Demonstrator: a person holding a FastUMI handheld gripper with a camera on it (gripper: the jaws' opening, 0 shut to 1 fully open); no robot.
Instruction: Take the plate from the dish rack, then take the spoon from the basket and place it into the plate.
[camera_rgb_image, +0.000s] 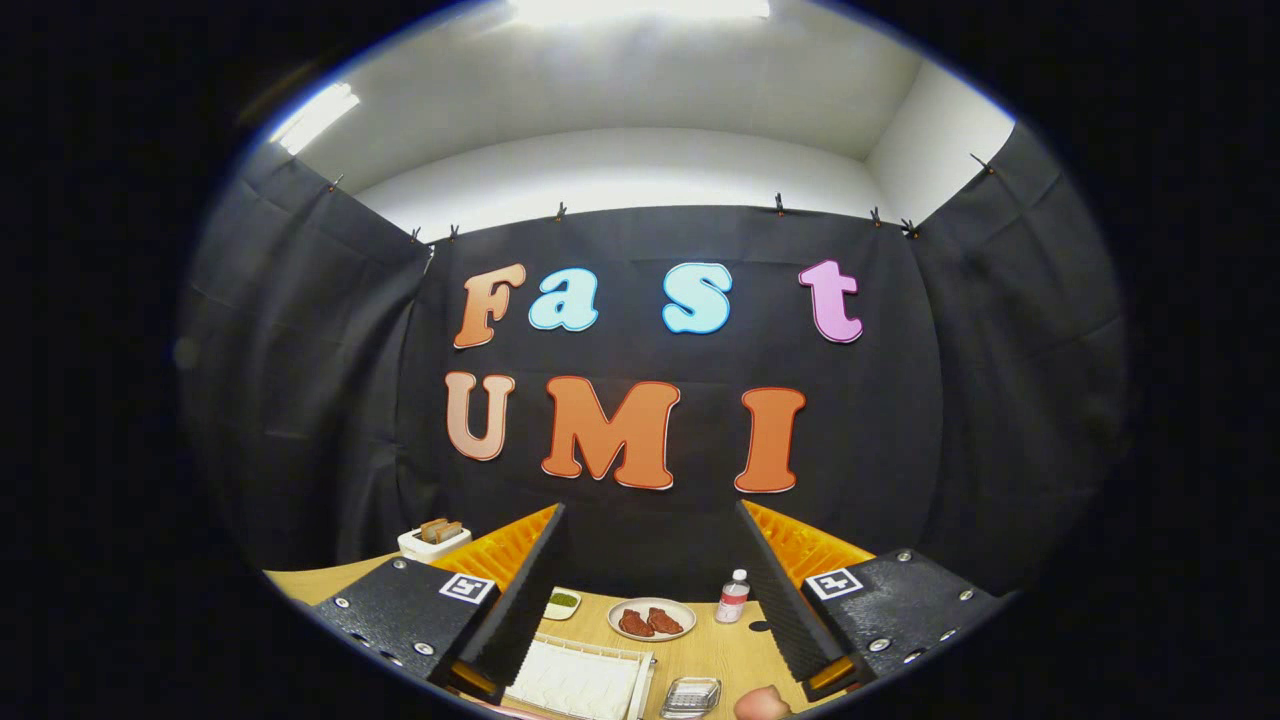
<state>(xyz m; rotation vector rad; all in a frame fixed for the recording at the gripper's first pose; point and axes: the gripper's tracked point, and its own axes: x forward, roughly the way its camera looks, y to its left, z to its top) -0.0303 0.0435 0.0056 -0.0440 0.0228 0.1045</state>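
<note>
Plate (651, 618): round, pale-rimmed, lay flat on the wooden table beyond the fingers, bearing two brown pieces of food.
Dish rack (580, 682): white, ribbed, low and flat, sat between the fingers, just nearer than the plate; its contents could not be told.
Gripper (650, 510): fingers stood wide apart, holding nothing, raised above the table.

- Gripper (650, 590) fingers (520, 600): black ribbed pads, orange behind, spread apart.
- Plate (651, 618) ahead: white, holding brown pieces.
- Bottle (733, 597): clear, red label.
- Table (715, 650): light wood.
- Small dish (563, 603): green inside.
</note>
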